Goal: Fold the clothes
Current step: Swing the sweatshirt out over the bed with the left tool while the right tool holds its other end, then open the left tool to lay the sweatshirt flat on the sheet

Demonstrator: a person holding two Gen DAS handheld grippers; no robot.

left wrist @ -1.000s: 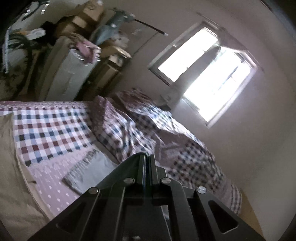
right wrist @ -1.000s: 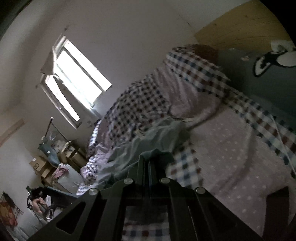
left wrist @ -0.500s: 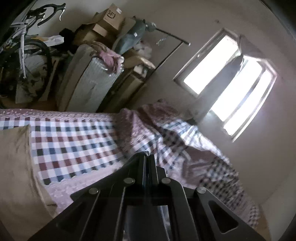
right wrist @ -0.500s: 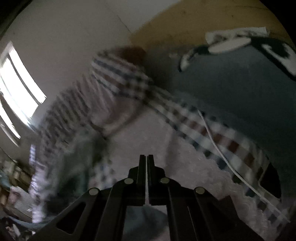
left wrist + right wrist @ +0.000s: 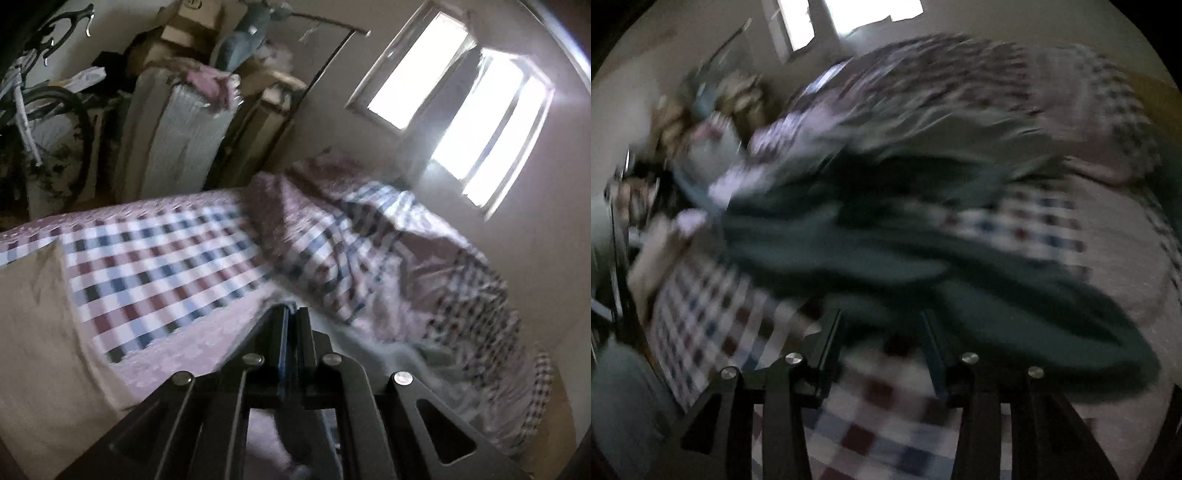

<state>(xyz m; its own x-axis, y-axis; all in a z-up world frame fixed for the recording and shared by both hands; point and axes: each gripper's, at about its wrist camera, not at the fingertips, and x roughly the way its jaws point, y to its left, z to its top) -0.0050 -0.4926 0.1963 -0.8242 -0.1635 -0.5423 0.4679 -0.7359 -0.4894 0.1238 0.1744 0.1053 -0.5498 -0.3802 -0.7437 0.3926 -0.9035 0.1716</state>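
The right wrist view was badly smeared, yet the right gripper (image 5: 882,328) showed its jaws spread, having just been opening, with only checked bedding visible in the gap between them. A dark green garment (image 5: 871,254) lay in a loose heap across the bed (image 5: 1123,236) just beyond those fingertips; its shape and edges were lost in the blur, and whether the finger ends touched it could not be told. From the left wrist view the left gripper (image 5: 291,314) had its fingers pressed together, a thin blue strip showing along the seam; whether any cloth was caught there could not be made out. A pale grey-green cloth (image 5: 388,360) lay just right of it, partly hidden behind the gripper frame. A rumpled checked quilt (image 5: 369,251) was piled beneath the window (image 5: 454,99), and a tan pillow (image 5: 33,314) was cut off at the left edge
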